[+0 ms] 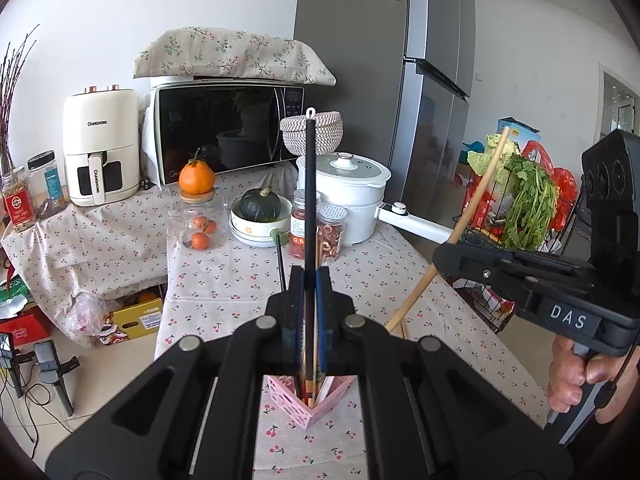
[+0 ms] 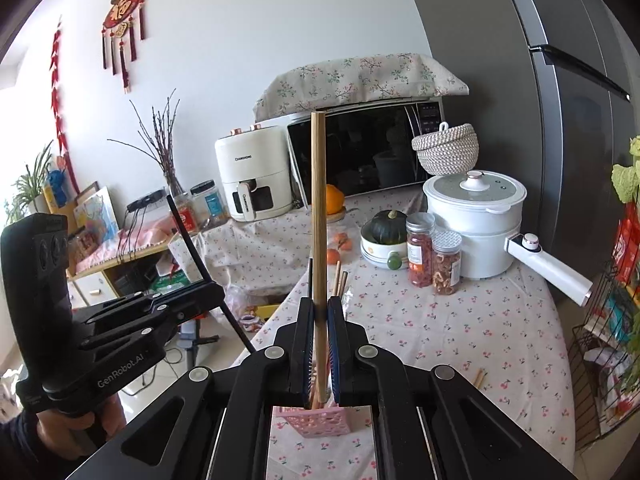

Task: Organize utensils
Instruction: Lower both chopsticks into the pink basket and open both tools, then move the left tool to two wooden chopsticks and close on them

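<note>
Landmark: pink lattice plastic utensil holder (image 1: 310,398), standing on the cherry-print tablecloth (image 1: 400,280) at the near edge.
Left gripper (image 1: 309,280): jaws closed tight on a long black chopstick (image 1: 310,184), held upright just above the holder; its lower, patterned end reaches into the holder.
Right gripper (image 2: 320,312): jaws pinched shut on a pale wooden chopstick (image 2: 319,208), upright, directly over the holder, lower end at its mouth.
Other chopsticks: a wooden pair (image 2: 479,378) lies on the cloth right of the holder.
White lidded electric pot (image 2: 476,216): far behind the holder, to the right.
</note>
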Motion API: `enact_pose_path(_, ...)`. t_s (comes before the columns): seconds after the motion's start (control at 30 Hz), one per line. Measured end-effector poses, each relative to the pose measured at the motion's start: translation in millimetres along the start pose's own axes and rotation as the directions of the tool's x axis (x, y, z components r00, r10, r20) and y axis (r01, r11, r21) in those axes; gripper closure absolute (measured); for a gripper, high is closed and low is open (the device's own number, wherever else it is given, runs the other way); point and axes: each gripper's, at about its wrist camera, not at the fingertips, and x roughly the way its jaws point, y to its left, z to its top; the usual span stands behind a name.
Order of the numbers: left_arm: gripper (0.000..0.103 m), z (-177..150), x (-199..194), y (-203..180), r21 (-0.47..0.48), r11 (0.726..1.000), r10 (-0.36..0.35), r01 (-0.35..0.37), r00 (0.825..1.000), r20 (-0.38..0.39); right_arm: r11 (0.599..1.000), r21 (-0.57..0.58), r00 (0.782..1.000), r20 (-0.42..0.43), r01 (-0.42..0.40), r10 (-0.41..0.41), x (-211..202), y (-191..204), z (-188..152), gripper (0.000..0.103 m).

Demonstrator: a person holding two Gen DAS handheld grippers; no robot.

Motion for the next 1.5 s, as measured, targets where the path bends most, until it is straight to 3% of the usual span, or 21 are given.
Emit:
enact_pose_path(0.33, 0.097, -12.8, 31.4, 3.0, 0.023, 1.0, 0.003, 0.0, 0.992, -0.127, 0.998, 0.057, 0.99, -0.137, -0.012, 0.02, 52.0, -6.8, -14.1, 0.096)
enact_pose_path(0.63, 0.096, -15.3, 39.5, 2.3, 0.046, 0.999, 0.026, -0.02, 0.99, -0.141, 0.998, 0.061, 0.979, -0.204, 0.005, 0.007, 76.3, -10.7, -26.0, 0.096)
enact_pose_path(0.7, 0.092, -14.9, 38.6, 3.0, 0.045, 0.999, 0.031, -0.025, 0.99, -0.137, 0.998, 0.069, 0.979, -0.201, 0.001, 0.013, 75.9, -12.1, -25.7, 0.095)
enact_pose_path(0.77, 0.077, -14.9, 37.4, 4.0, 0.041, 0.999, 0.039, -0.034, 0.991, -0.131, 0.997, 0.079, 0.981, -0.194, -0.002, 0.017, 73.6, -14.0, -23.5, 0.095)
enact_pose_path(1.1, 0.052, -13.5, 29.3, 3.5, 0.031, 0.999, 0.048, -0.045, 0.993, -0.112, 0.994, 0.111, 0.992, -0.126, -0.006, 0.02, 43.2, -27.3, -10.9, 0.083)
enact_pose_path(1.3, 0.036, -14.9, 24.2, -1.0, 0.033, 0.999, 0.04, -0.036, 0.993, -0.113, 0.99, 0.139, 0.995, -0.098, 0.014, 0.0, 24.9, -42.9, -7.1, 0.065)
enact_pose_path(1.37, 0.028, -16.0, 24.8, -3.2, 0.037, 0.999, 0.03, -0.025, 0.991, -0.131, 0.989, 0.143, 0.995, -0.096, 0.032, -0.018, 20.0, -49.5, -7.0, 0.058)
enact_pose_path(1.5, 0.021, -20.0, 27.7, -11.2, 0.044, 0.999, 0.014, -0.006, 0.985, -0.174, 0.986, 0.153, 0.994, -0.096, 0.072, -0.058, 8.9, -64.9, -9.7, 0.045)
